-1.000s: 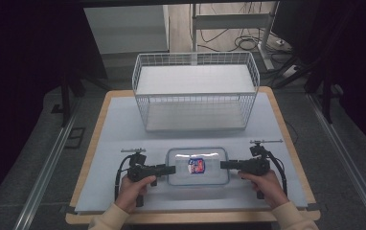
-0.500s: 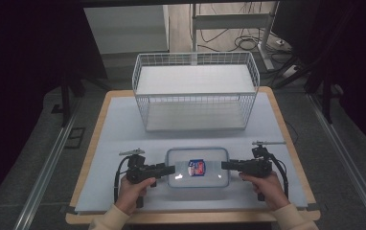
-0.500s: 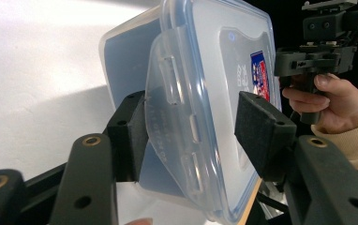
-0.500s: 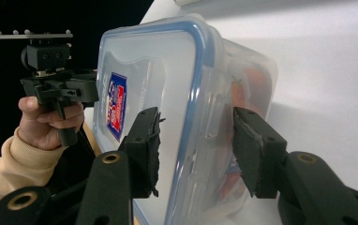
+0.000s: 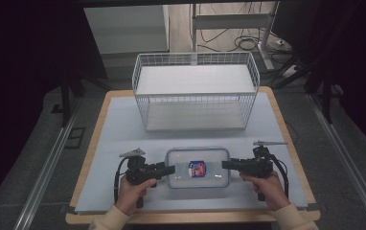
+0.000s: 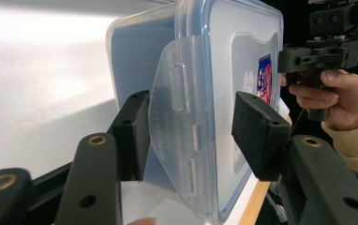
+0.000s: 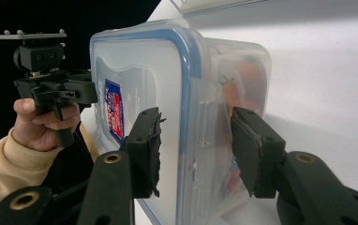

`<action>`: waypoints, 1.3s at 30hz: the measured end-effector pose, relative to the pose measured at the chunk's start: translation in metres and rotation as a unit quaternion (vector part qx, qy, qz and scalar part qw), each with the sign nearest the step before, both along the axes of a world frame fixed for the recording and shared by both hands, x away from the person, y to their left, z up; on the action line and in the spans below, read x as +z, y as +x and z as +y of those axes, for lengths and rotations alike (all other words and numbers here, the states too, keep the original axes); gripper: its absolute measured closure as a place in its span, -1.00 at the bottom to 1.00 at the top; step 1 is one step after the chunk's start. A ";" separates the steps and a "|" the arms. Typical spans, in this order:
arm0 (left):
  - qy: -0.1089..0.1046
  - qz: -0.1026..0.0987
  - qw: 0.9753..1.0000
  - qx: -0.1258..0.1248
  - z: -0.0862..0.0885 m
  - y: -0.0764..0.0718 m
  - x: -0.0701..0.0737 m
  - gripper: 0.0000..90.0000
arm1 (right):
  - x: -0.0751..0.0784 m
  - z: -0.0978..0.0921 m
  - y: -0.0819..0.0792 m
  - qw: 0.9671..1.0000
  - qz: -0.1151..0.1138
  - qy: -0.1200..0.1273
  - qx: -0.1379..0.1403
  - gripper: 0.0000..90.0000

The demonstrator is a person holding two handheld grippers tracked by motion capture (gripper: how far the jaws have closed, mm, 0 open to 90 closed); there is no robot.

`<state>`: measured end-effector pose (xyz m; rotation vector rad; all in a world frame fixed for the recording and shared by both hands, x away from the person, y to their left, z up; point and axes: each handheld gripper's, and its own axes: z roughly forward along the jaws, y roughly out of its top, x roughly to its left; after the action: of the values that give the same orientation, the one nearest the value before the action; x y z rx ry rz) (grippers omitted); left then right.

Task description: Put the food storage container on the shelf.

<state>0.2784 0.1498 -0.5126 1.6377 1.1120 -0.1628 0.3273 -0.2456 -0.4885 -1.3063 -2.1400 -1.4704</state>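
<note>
Both grippers are in on the clear plastic container now, one at each short end. It sits flat on the desk, near the front edge and well short of the white wire basket behind it.

A second ago the left gripper hung just off the container's left end; now its tips reach the lid's edge. In the left gripper view its jaws stand apart, straddling the side latch flap, which is swung out from the lid; one pad stands clear of the plastic, so there is no clamp yet. The right gripper sits much as it did, its jaws parted around the container's rim in the right gripper view, with gaps on both sides. The container has barely shifted over that second.

So the approach looks finished and the grasp has not begun. My read: the next call is to close both pairs together and evenly. The loose flap on the left could fold or slip under the pad.
</note>
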 end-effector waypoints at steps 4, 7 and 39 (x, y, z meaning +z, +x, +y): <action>0.002 -0.007 1.000 0.002 0.000 0.000 0.002 0.08 | 0.001 0.000 0.000 1.000 -0.002 0.003 -0.001 0.20; 0.001 -0.011 1.000 0.003 0.000 -0.001 0.004 0.08 | 0.002 0.000 -0.001 1.000 -0.006 0.004 -0.002 0.20; -0.010 -0.057 0.998 0.016 0.010 0.001 0.044 0.09 | 0.041 0.009 -0.001 0.999 -0.052 0.012 -0.003 0.21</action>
<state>0.2791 0.1593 -0.4685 1.5916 1.0455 -0.0588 0.3263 -0.2369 -0.4471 -1.2541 -2.1772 -1.5936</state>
